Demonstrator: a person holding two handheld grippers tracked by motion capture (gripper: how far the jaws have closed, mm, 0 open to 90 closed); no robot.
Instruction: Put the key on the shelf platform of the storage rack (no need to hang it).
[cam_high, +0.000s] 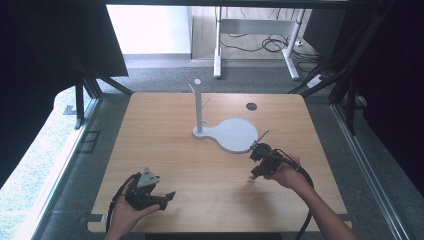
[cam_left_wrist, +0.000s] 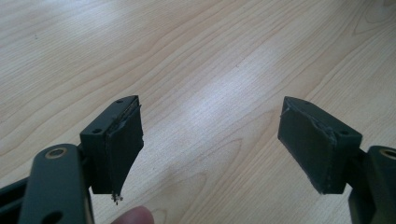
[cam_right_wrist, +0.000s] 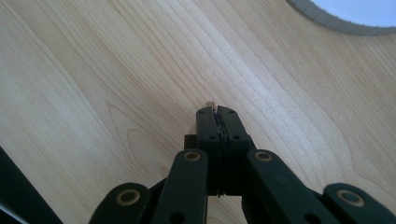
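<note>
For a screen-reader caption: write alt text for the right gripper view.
The right tool, its two black jaws shut with a tiny pale sliver at their tips, points at the light wooden table. The grey rim of a white round base plate shows top right.

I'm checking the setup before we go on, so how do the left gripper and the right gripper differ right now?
The left gripper has its jaws wide apart with bare table between them; the right gripper has its jaws pressed together, a tiny pale bit at the tips that I cannot identify. From above, the left gripper sits near the table's front edge, the right gripper close to the white stand base. Both are black and hand-held.
</note>
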